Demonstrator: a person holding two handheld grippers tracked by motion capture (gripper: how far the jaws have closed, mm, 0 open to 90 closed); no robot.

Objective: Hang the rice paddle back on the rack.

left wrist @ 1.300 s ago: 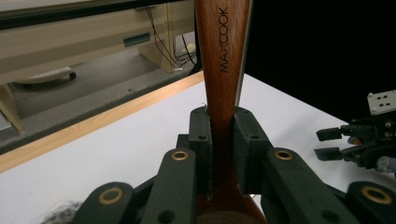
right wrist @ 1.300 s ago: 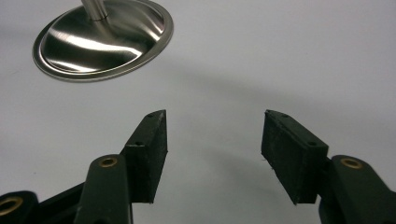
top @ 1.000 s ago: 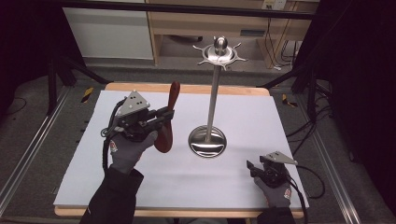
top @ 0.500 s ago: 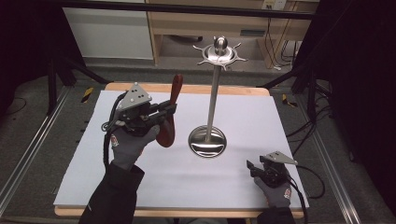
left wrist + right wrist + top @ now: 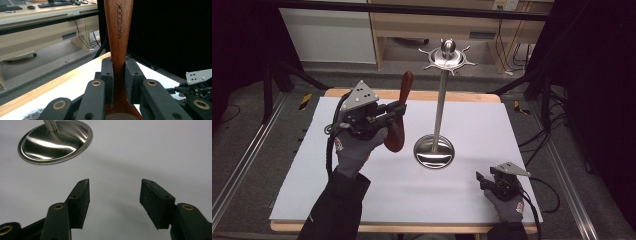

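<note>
A dark wooden spoon stands nearly upright above the white mat, handle end up, bowl down. My left gripper is shut on its neck; in the left gripper view the spoon, marked MAXCOOK, rises between the two pads. A steel utensil stand with a round base and a hooked crown is just right of the spoon. My right gripper rests low at the mat's front right, open with nothing between its fingers; the stand's base lies ahead of it.
A white mat covers the wooden table. Metal rails run along both sides on the floor. Shelving and cables stand behind the table. The right gripper is also visible far off in the left gripper view.
My left gripper has lifted the spoon a little and carried it slightly right, toward the stand. The right gripper has stayed put.
</note>
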